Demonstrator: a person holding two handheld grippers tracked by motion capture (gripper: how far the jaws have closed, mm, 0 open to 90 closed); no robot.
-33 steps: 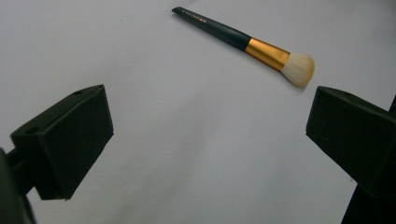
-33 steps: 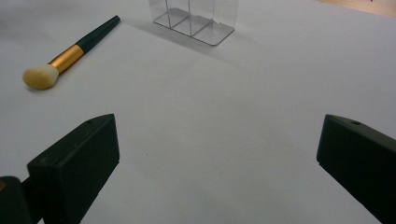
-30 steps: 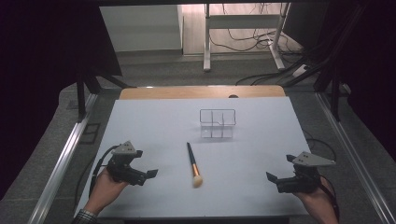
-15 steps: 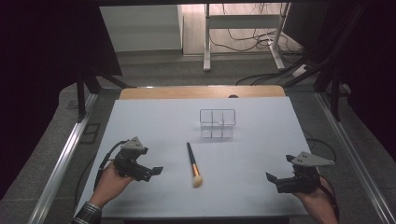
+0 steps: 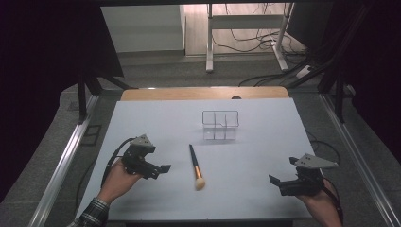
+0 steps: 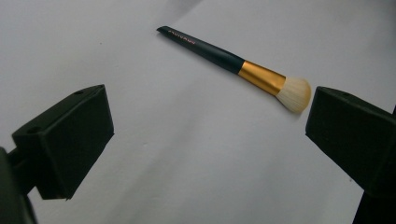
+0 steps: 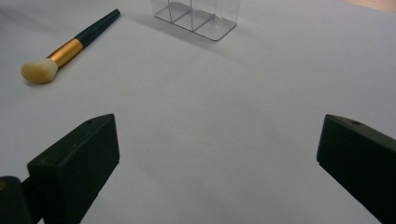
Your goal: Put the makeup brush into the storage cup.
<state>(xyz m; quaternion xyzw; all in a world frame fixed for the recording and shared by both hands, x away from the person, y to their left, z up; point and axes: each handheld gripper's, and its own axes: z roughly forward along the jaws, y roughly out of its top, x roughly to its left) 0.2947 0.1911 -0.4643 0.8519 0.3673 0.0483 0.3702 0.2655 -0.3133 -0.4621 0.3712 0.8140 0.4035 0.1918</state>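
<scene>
Brush (image 5: 195, 162) lies flat on the table (image 5: 265, 189), just ahead of the left gripper (image 5: 161, 169) and apart from it; in the left gripper view it sits beyond the jaws, dark handle toward the upper left, gold band next, pale bristles (image 6: 294, 94) close to the right-hand jaw without touching it. That gripper stands wide with bare table between the jaws, and both jaws run off the bottom and side edges of its view, so their roots are cut off. Small lettering on the handle is too fine to read. The right gripper (image 5: 276, 182) is also spread wide and grips nothing; the brush lies well off to its left, and in the right gripper view it shows at the upper left, bristles nearer, handle tip pointing away. Ahead of this gripper and a little left stands a clear organiser (image 7: 196, 16), its top cut off by the upper edge of that view, so only the base and lower dividers can be made out. In the high view the organiser's walls are so transparent that only faint outlines show, beyond the brush's handle tip and apart from it. The hand holding the right gripper is partly cut off at the bottom edge, and dark surroundings swallow most detail past the table
</scene>
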